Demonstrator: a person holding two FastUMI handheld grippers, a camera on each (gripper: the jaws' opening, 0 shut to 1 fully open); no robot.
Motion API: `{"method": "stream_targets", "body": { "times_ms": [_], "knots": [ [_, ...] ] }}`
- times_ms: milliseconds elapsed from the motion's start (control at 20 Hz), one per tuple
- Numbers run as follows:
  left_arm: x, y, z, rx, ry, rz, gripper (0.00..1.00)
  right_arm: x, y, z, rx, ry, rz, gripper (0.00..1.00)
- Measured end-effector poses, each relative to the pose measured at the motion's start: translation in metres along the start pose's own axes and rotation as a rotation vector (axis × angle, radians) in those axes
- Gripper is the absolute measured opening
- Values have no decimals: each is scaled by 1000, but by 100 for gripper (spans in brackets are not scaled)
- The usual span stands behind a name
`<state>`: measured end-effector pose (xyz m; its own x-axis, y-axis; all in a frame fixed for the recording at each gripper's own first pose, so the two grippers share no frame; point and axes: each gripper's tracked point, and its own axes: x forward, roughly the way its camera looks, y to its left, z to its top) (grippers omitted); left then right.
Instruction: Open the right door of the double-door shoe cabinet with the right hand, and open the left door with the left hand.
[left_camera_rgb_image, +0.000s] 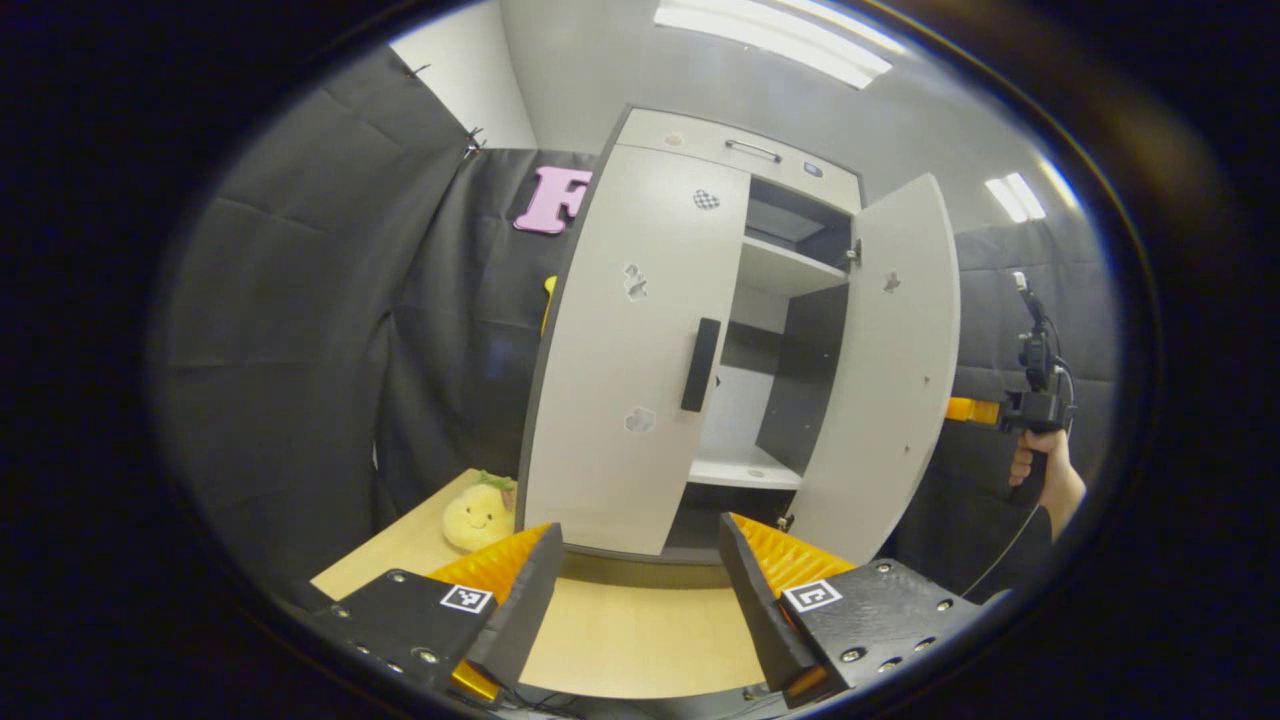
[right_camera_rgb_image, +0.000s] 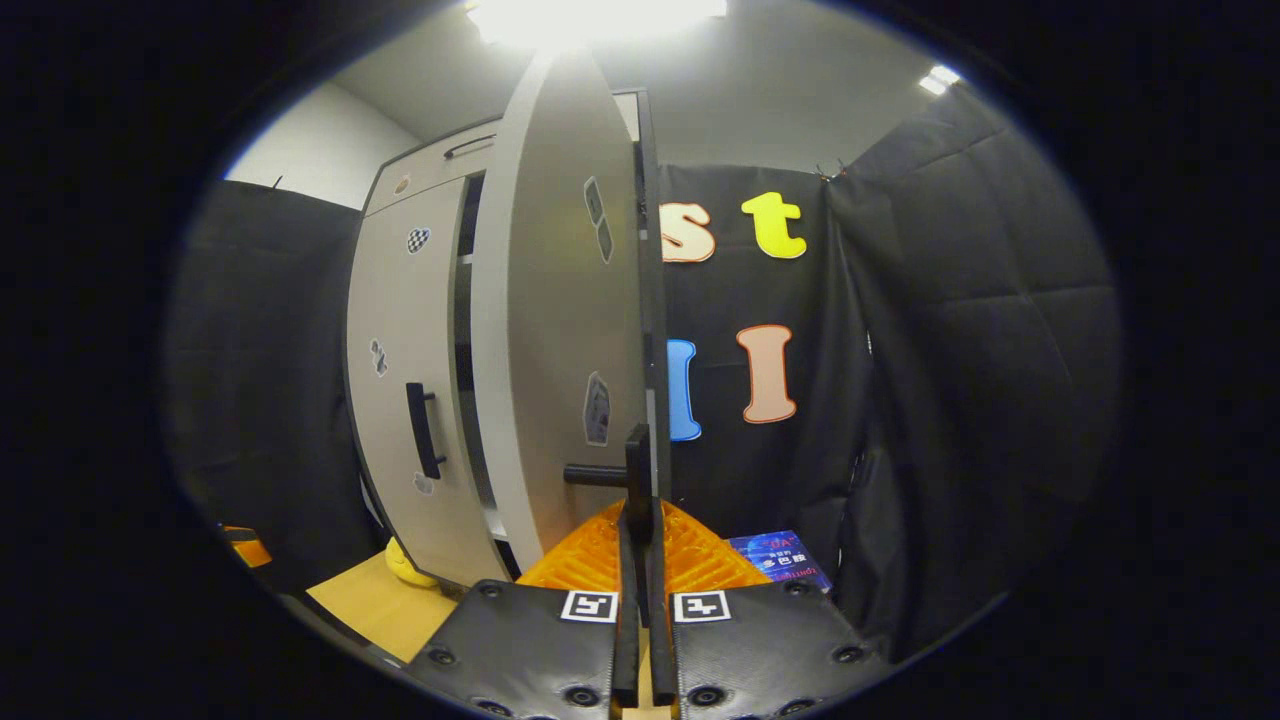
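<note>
Doors on this shoe cabinet (left_camera_rgb_image: 700, 150) look like stiff, light board panels, so I'd guess they swing easy on their hinges. The right door (left_camera_rgb_image: 885, 370) stands wide open at centre-right of the left gripper view, shelves showing behind it. The left door (left_camera_rgb_image: 635, 350) is shut, mid-frame, and its black bar handle (left_camera_rgb_image: 700, 365) near the inner edge is the obvious place to grab; hard plastic or metal probably, maybe a bit slippery.

My left tongs (left_camera_rgb_image: 640, 580) sit spread wide at the bottom of the frame, holding nothing, well short of that handle. My right tongs (right_camera_rgb_image: 640, 560) are closed up tight against the right door's handle (right_camera_rgb_image: 625, 472) low-centre in the right gripper view, fingers pinching it as far as I can tell.

Cabinet sits on a pale wood counter (left_camera_rgb_image: 640, 640), with a yellow plush toy (left_camera_rgb_image: 478, 512) lower left beside it. Black cloth walls all round, strip lights overhead.
</note>
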<state>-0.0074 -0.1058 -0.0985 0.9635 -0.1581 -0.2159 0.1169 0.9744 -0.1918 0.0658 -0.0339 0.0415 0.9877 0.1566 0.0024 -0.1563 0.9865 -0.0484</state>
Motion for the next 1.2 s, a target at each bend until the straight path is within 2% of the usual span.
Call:
{"method": "stream_targets", "body": {
  "times_ms": [100,200,500,550,750,850,950,1050,1200],
  "knots": [
    [9,-5,0,-7,6,-18,89,1,-14,1,13,-9,-15,6],
    [16,-9,1,-4,9,-33,89,2,-8,1,51,-13,25,3],
    [54,-14,24,27,3,-62,90,-18,-11,-2,111,-23,4,6],
    [64,-15,31,30,0,-67,90,-25,-13,-4,119,-17,-5,6],
    [107,-25,63,37,-35,-91,89,-55,-48,-8,94,-6,-126,6],
    [135,-32,79,58,-62,-97,90,-68,-74,-7,50,-2,-184,22],
    [161,-41,95,90,-97,-91,91,-68,-108,-6,11,-6,-251,59],
    [188,-51,104,113,-116,-74,87,-65,-144,-7,26,3,-338,97],
    [228,-68,119,142,-140,-49,89,-51,-180,-7,92,-19,-369,98]
  ]
}}
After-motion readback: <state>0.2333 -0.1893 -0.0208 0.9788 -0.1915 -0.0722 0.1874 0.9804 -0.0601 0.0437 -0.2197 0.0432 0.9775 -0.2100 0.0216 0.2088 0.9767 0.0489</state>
